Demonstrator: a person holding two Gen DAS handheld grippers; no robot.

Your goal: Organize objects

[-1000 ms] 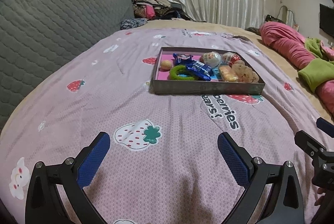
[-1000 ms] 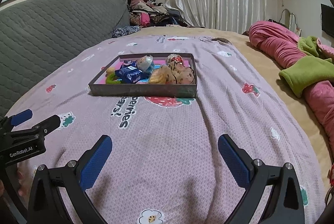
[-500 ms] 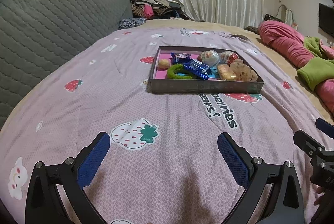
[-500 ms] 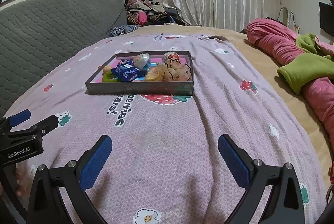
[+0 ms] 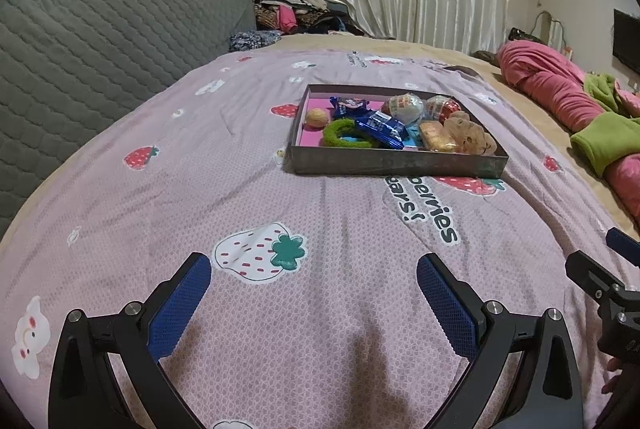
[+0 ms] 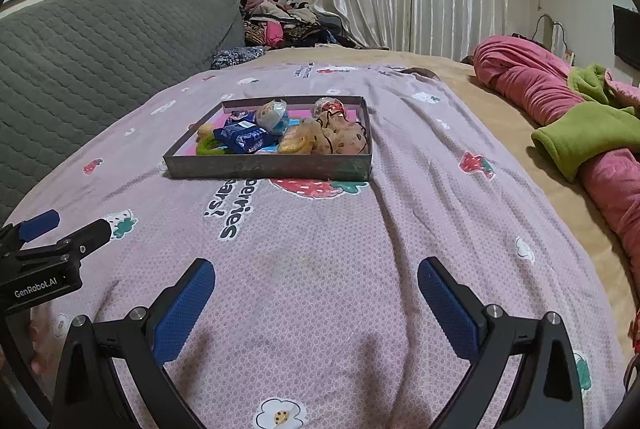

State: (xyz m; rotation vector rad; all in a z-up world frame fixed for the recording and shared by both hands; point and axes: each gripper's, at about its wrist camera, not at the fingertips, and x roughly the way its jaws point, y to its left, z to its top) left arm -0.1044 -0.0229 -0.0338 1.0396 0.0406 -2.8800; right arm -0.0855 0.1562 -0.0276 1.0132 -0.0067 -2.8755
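A shallow grey box (image 5: pixel 396 162) with a pink floor sits on the bed ahead; it also shows in the right wrist view (image 6: pixel 268 167). Inside lie a green ring (image 5: pixel 345 134), blue snack packets (image 5: pixel 380 127), a small yellow ball (image 5: pixel 317 117), two foil-wrapped eggs (image 5: pixel 404 106), a yellow pastry (image 5: pixel 436 138) and a spotted fabric item (image 6: pixel 344 137). My left gripper (image 5: pixel 314 283) is open and empty over the sheet, well short of the box. My right gripper (image 6: pixel 316 287) is open and empty too.
The bed has a pink strawberry-print sheet (image 5: pixel 280 197). A grey quilted headboard (image 5: pixel 100 41) runs along the left. Rolled pink and green blankets (image 6: pixel 580 125) lie on the right. A pile of clothes (image 6: pixel 280 17) and curtains stand at the far end.
Both grippers have drifted slightly; the box sits a little lower and closer in both views. Both stay open and empty.
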